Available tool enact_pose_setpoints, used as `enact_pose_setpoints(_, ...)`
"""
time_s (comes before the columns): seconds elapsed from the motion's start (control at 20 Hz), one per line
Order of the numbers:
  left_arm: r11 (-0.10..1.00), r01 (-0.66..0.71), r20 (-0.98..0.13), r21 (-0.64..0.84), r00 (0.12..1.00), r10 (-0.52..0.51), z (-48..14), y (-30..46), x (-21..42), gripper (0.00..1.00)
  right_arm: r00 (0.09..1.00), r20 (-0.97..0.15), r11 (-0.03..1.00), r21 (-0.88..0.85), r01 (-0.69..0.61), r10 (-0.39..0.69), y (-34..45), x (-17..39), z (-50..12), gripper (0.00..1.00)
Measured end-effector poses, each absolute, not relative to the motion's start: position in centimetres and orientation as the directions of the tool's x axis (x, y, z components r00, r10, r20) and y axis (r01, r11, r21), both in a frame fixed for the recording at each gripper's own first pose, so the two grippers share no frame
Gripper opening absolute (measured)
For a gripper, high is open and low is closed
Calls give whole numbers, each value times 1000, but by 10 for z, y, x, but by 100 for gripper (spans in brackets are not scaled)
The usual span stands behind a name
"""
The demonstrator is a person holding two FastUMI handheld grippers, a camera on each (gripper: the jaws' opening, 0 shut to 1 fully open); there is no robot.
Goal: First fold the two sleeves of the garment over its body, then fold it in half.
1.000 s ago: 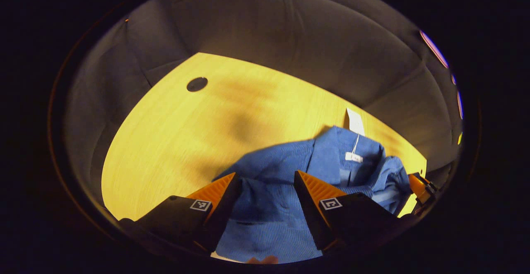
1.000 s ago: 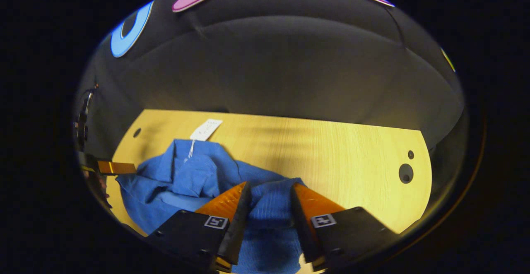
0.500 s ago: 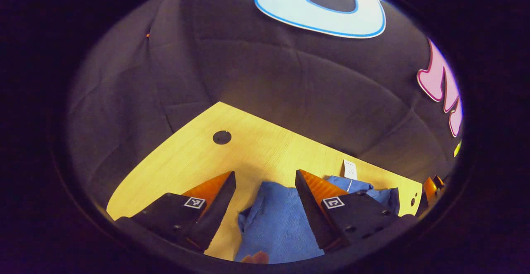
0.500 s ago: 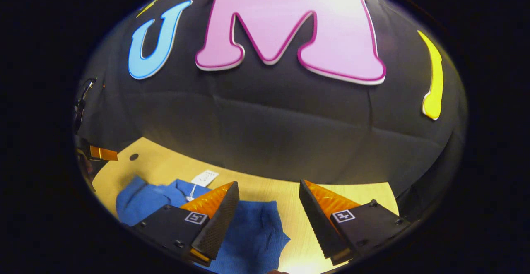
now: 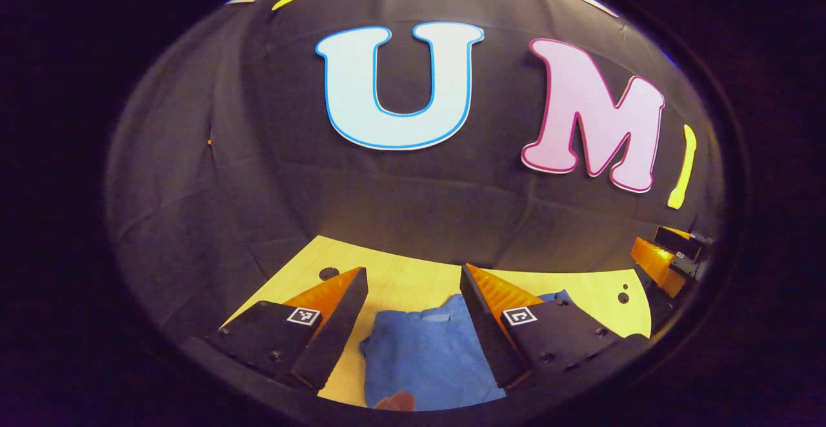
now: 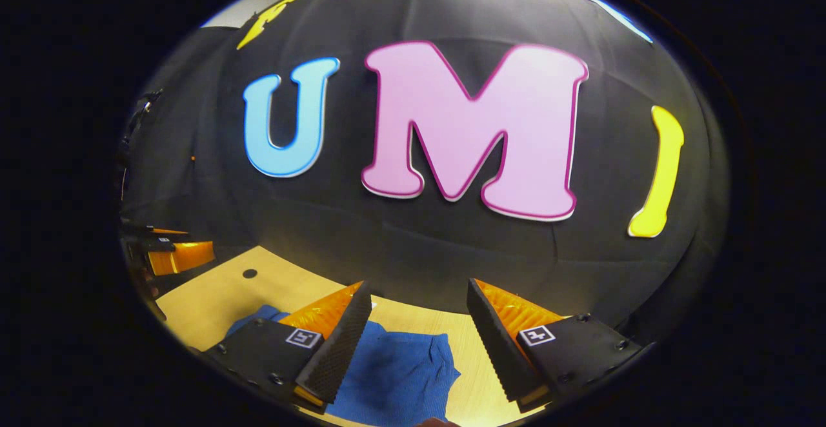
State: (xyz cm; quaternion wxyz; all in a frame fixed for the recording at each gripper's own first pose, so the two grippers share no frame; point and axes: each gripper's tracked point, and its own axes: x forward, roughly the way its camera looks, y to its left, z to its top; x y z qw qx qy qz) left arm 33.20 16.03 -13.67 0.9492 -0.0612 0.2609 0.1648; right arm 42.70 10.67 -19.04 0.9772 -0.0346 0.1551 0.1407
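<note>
Below both grippers, at six o'clock in each view, the blue garment (image 5: 423, 356) lies bundled on the wooden table (image 5: 413, 282). Left gripper (image 5: 413, 324) and right gripper (image 6: 418, 340) hang above it, jaws spread, holding nothing. Neither looks clearly nearer. At nine o'clock in the right gripper view sits the left gripper, well apart

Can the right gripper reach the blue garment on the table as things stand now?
Probably yes. The right gripper is open above the blue garment, which lies on the table with nothing between them.
</note>
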Motion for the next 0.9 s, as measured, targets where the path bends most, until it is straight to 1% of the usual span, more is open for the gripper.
enact_pose_setpoints(0.05,940,-340,-496,-26,821,283,-125,152,320,85,915,-299,956,-28,-293,272,108,416,-179,95)
enact_pose_setpoints(0.15,937,-349,-453,-24,839,301,-112,135,301,85,914,-283,950,-26,-311,292,111,389,-160,95)
enact_pose_setpoints(0.4,933,-345,-396,-103,875,279,-98,100,259,85,930,-193,947,-12,-321,312,112,331,-110,95)
enact_pose_setpoints(0.55,946,-317,-343,-65,897,278,-82,90,234,84,939,-168,951,-24,-308,299,114,294,-95,95)
enact_pose_setpoints(0.7,962,-275,-266,-9,928,262,-55,82,215,84,958,-114,962,-48,-269,262,114,259,-75,95)
enact_pose_setpoints(0.75,965,-261,-258,-3,933,251,-49,77,204,84,964,-106,966,-64,-252,245,113,247,-69,95)
enact_pose_setpoints(0.9,973,-231,-240,21,943,229,-36,75,170,82,967,-64,964,-88,-251,246,122,210,-52,95)
